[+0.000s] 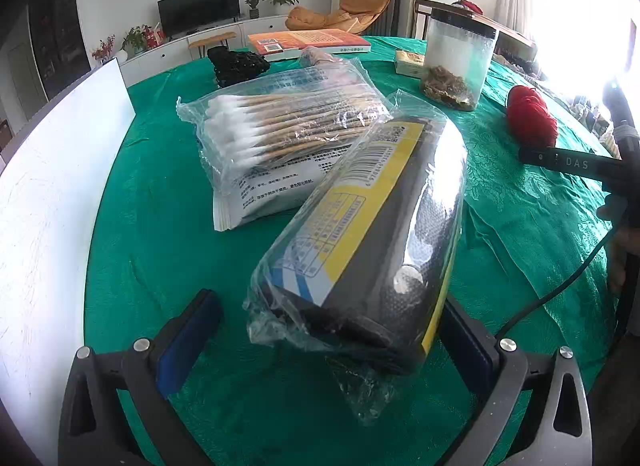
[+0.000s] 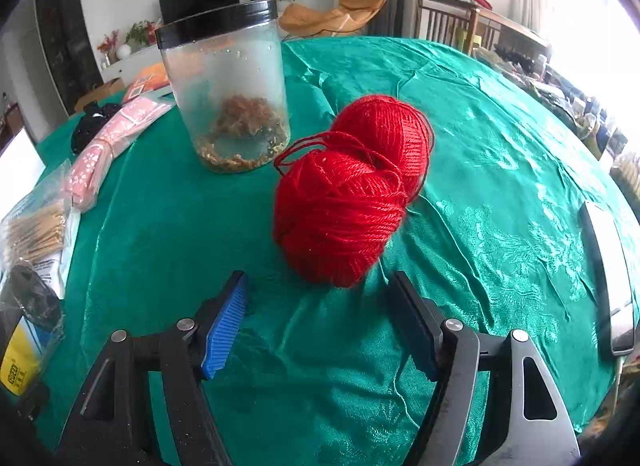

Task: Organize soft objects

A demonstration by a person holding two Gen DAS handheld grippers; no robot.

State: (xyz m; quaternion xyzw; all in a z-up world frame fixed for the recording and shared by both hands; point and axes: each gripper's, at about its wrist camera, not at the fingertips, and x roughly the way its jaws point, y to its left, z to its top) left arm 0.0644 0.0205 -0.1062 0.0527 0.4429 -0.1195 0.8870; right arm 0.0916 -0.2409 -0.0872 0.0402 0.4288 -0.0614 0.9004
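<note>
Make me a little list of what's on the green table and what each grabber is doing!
table cover: green cloth
left gripper: open, jaws either side of the near end of a black roll in clear wrap
under the roll's far end: bag of cotton swabs
right gripper: open, holding nothing
just ahead of it: red yarn, two balls touching
behind the yarn: clear jar with black lid, upright, brown bits at the bottom
far side: orange book

White walls; TV [image 1: 199, 6] on low white cabinet [image 1: 200, 43] w/ plants; orange lounge chair [image 1: 340, 11]; bright window [image 1: 592, 5] at right, curtains.
</note>
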